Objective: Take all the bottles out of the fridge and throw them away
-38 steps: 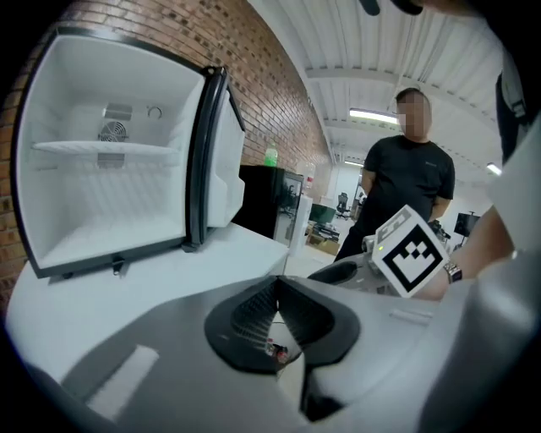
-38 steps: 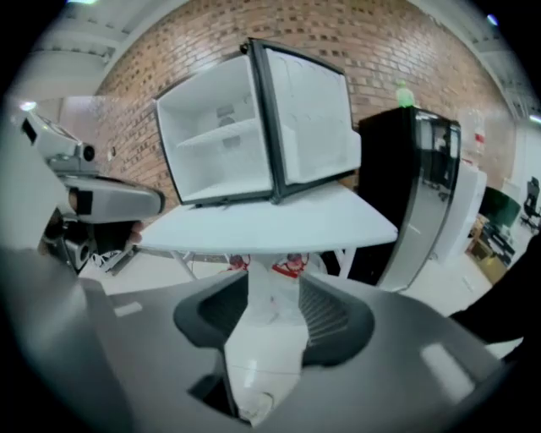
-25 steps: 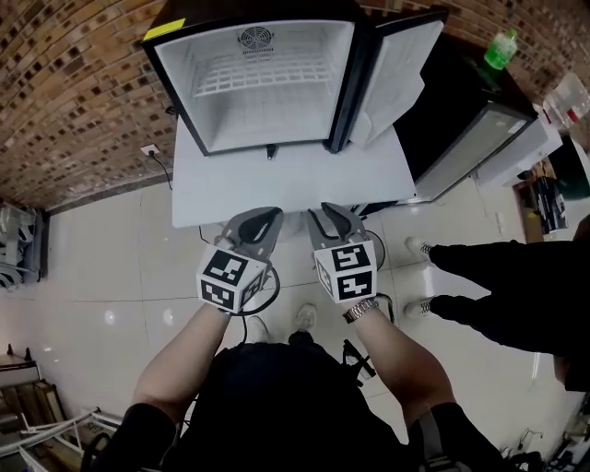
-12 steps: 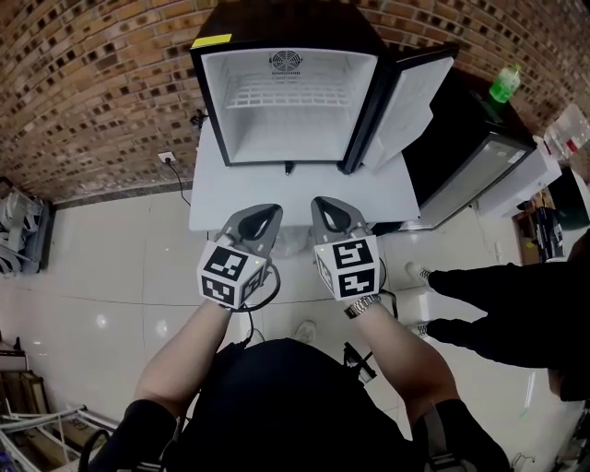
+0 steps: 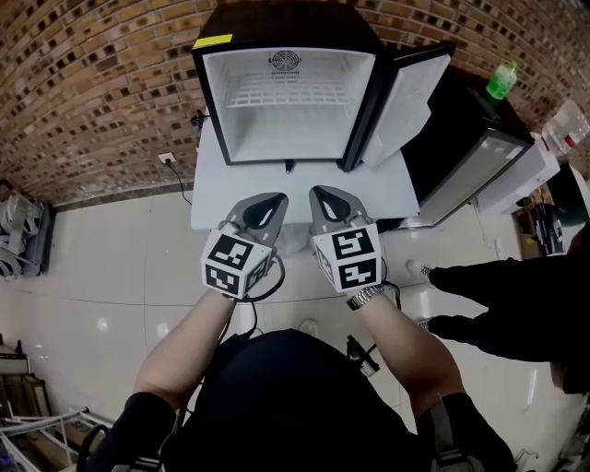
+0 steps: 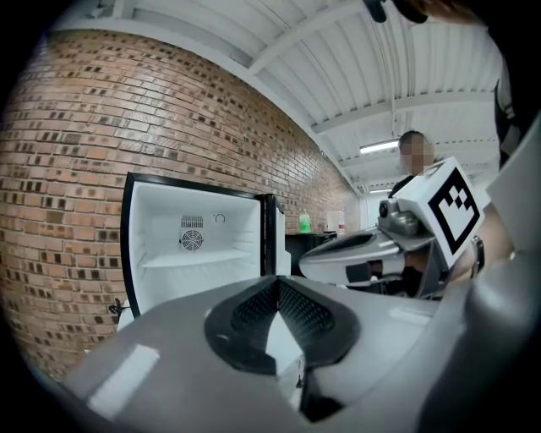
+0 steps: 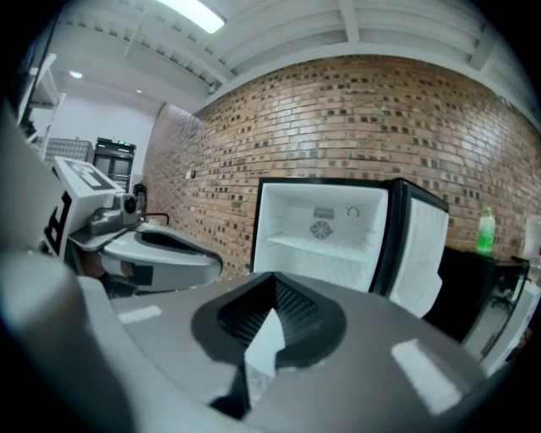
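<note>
The fridge [image 5: 286,101] sat on a table [image 5: 304,189] against the wall [image 5: 92,74], its door [image 5: 406,97] swung out to the right. Right of it stood a cabinet [image 5: 456,138] with a bottle [image 5: 501,81] on top. A socket [image 5: 168,158] was on the wall left of the table.

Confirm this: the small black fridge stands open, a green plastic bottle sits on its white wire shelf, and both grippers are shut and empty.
No. The green plastic bottle stands on the black cabinet right of the small black fridge, not on its white wire shelf, as the head view shows. The fridge is open; the left gripper and right gripper are shut and empty.
</note>
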